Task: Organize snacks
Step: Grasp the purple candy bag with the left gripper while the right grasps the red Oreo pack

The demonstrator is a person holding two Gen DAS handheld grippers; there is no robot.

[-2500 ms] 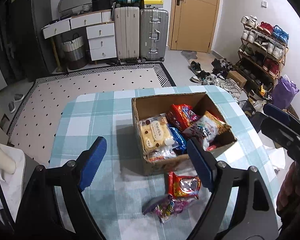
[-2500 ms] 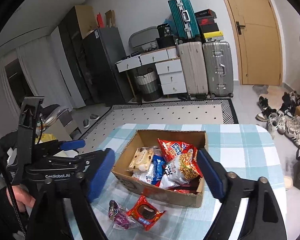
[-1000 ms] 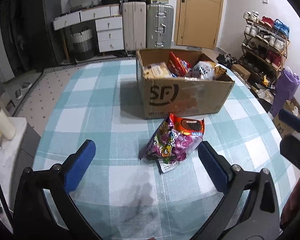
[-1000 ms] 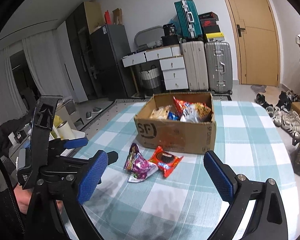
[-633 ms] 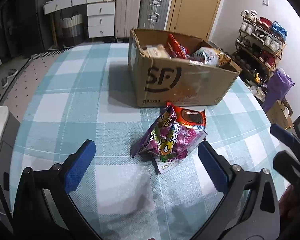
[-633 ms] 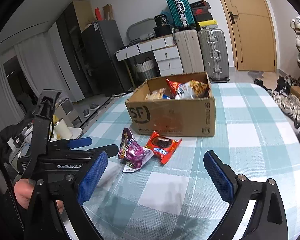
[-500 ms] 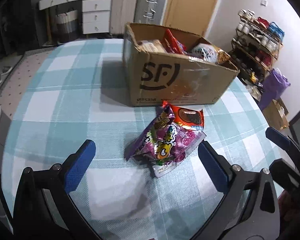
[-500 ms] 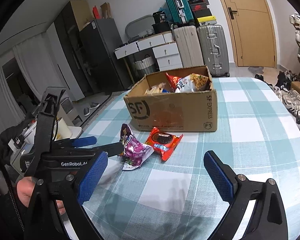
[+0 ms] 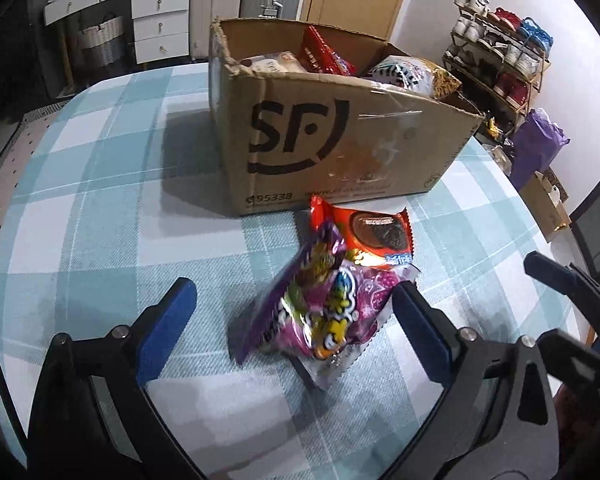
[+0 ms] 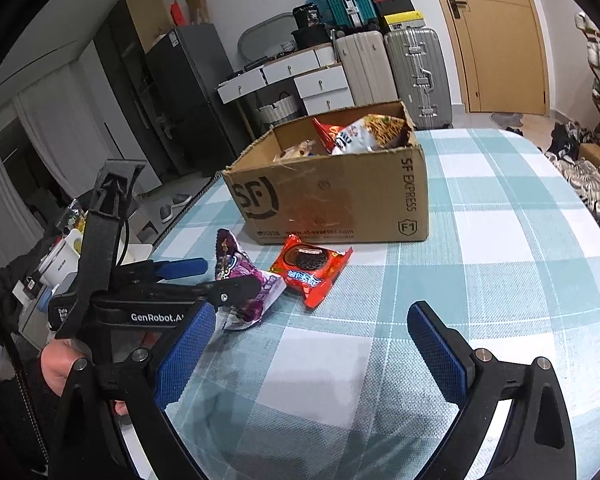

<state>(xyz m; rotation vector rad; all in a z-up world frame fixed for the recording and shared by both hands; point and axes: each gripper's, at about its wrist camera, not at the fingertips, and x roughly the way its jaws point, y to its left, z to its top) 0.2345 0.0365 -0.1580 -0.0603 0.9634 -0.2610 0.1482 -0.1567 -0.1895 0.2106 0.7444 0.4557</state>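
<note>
Crinkled purple candy bag, glossy w/ yellow print, betw. your closing left gripper pads, untouched; right gripper released.

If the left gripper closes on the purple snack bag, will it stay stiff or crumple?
The purple snack bag looks puffy and glossy, so it will probably crumple and may slip. It partly overlaps the red cookie packet, which might shift with it.
</note>
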